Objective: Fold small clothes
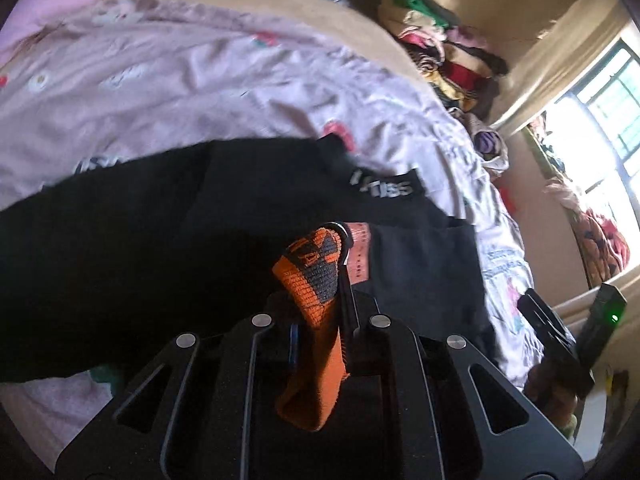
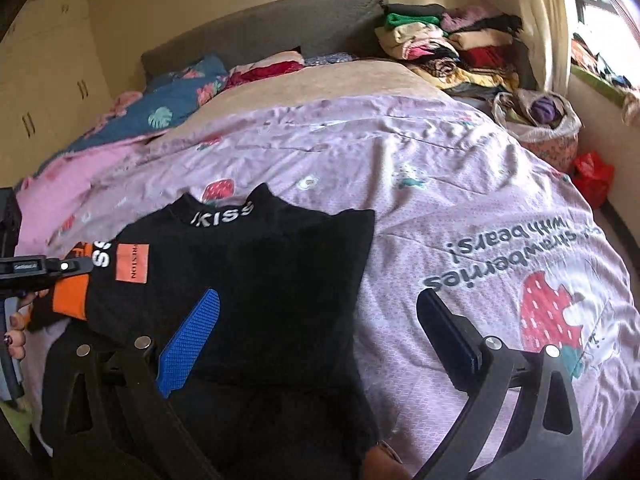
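A small black sweater [image 2: 256,292] with a white "KISS" collar and orange cuffs lies on the pink bedspread [image 2: 440,208]. It also shows in the left wrist view [image 1: 160,248]. My left gripper [image 1: 340,248] is shut on the sweater's orange and grey cuff [image 1: 316,280], holding the sleeve over the sweater's body. The left gripper shows at the left edge of the right wrist view [image 2: 76,266]. My right gripper [image 2: 320,312] is open and empty, hovering over the sweater's lower right part, its blue pad [image 2: 192,336] above the black fabric.
Stacks of folded clothes [image 2: 460,48] sit at the bed's far right corner. A bag of clothes [image 2: 540,120] and a red bag [image 2: 592,176] are beside the bed on the right. Pillows and blankets [image 2: 180,96] lie at the headboard. A window [image 1: 600,112] is on the right.
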